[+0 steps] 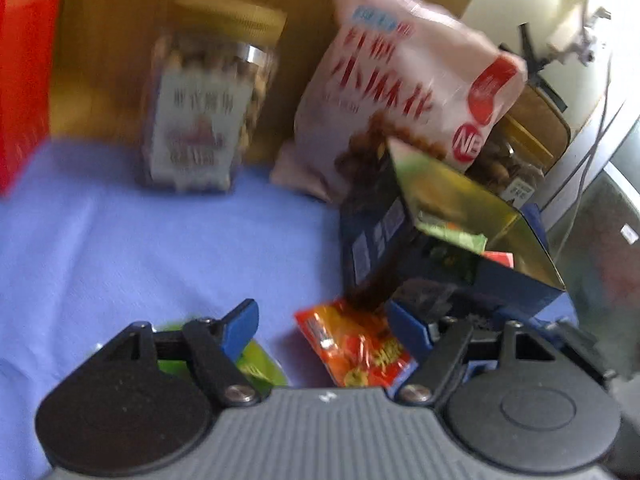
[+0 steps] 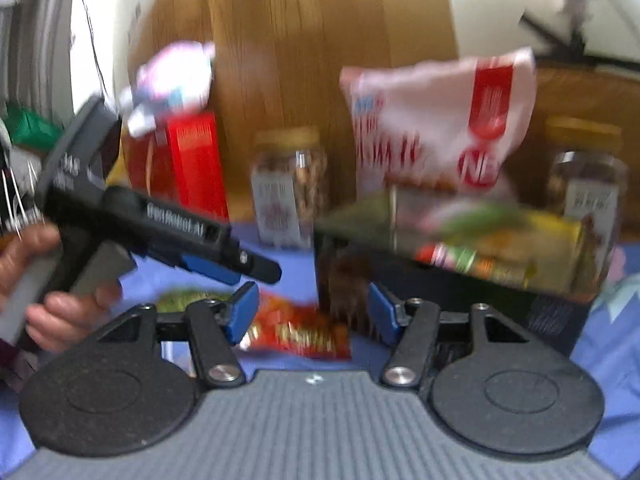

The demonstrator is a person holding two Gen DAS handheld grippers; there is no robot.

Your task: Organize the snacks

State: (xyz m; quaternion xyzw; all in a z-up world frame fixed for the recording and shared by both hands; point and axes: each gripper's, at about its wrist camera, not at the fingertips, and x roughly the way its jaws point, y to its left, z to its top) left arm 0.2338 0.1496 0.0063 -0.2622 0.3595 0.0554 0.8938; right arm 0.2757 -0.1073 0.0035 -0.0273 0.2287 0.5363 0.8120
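Observation:
An orange-red snack packet (image 1: 356, 354) lies flat on the blue cloth (image 1: 120, 240), and my left gripper (image 1: 324, 332) hovers open over it, one finger on each side, pads clear of it. A green packet (image 1: 260, 368) lies under its left finger. Just beyond, a dark blue box (image 1: 372, 240) stands open with gold flaps up and small packets inside. In the right wrist view my right gripper (image 2: 314, 312) is open and empty, aimed at the same orange-red packet (image 2: 300, 330) and the box (image 2: 440, 264). The left gripper (image 2: 260, 270), held by a hand (image 2: 44, 280), comes in from the left.
A pink-and-white snack bag (image 1: 400, 88) leans against the wooden back panel (image 1: 120, 20). One yellow-lidded jar (image 1: 212, 112) stands left of the bag, another (image 2: 584, 184) to its right behind the box. At the far left is a red box (image 2: 192, 164). All views are blurred.

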